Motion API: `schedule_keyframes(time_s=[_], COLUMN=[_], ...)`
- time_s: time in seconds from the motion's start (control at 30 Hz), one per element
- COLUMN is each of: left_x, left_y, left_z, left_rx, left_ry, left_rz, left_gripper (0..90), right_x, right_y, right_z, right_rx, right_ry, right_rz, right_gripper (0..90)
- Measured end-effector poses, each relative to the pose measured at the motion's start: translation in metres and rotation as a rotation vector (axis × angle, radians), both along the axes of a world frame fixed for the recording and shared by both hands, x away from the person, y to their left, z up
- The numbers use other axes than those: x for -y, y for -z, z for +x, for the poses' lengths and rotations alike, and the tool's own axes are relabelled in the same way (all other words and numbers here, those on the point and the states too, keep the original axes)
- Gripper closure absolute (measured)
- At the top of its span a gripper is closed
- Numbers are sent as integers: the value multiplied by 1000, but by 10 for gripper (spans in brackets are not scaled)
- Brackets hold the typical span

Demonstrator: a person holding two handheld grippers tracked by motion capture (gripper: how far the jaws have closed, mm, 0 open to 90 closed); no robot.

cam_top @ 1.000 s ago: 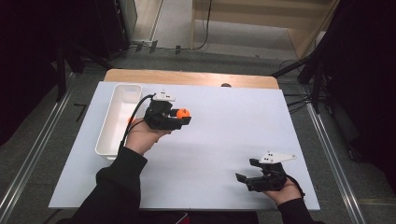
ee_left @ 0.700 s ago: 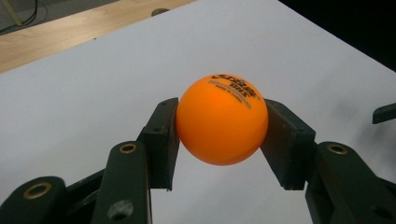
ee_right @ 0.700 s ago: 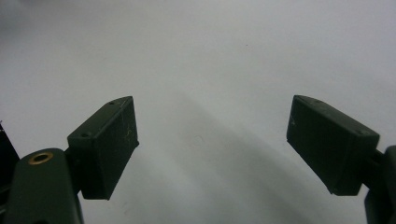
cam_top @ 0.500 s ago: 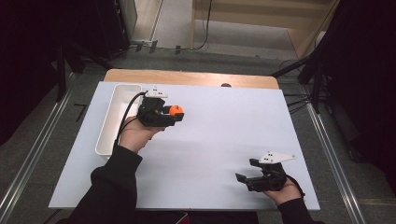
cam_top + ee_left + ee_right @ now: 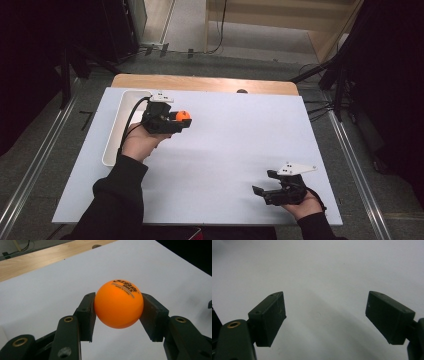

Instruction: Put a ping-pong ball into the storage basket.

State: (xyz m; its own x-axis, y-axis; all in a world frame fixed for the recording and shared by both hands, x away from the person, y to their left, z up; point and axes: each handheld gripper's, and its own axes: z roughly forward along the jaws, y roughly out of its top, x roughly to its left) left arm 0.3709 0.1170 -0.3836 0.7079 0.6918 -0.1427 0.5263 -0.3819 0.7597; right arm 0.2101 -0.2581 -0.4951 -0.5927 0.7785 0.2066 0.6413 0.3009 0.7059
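Orange ball (image 5: pixel 118 304), held between the fingers (image 5: pixel 86 315) of the left gripper (image 5: pixel 176 121) above the tabletop (image 5: pixel 235 145) near its far left corner, just beside the white tray (image 5: pixel 114 140). Near to far: at the near right corner the right gripper (image 5: pixel 267 192) rests low, its fingers (image 5: pixel 268 317) spread wide with nothing between them, well apart from the ball. Farther off, the left fingers are closed on the ball's two sides, at about its widest girth; the printed lettering faces up. Likely faults: the smooth, light, round ball could squirt out of the flat pads if the squeeze shifts off centre or the hand tilts sharply, then bounce and roll off the tabletop. A release short of the tray's rim would send it rolling. Nothing stands between ball and tray; the trailing cable (image 5: pixel 131 120) hangs over the tray. A wooden strip (image 5: pixel 210 84) runs along the far edge.
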Motion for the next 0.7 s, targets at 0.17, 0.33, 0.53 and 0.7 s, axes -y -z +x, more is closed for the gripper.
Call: schedule_keyframes(time_s=[0.17, 0.33, 0.53, 0.7], left_x=[-5, -11, -19, -26], left_y=[-1, -2, -3, -4], left_z=[0, 1, 3, 5], left_rx=[-3, 2, 6, 6], left_ry=[-8, -21, -45, -68], left_rz=[-1, 7, 5, 5], left_gripper=[503, 503, 502, 502], right_x=[0, 1, 1, 1], right_y=[0, 0, 0, 0], right_z=[0, 0, 0, 0], right_rx=[5, 5, 1, 1], right_ry=[0, 0, 1, 1], right_rz=[-3, -3, -3, -2], right_gripper=[149, 149, 149, 149])
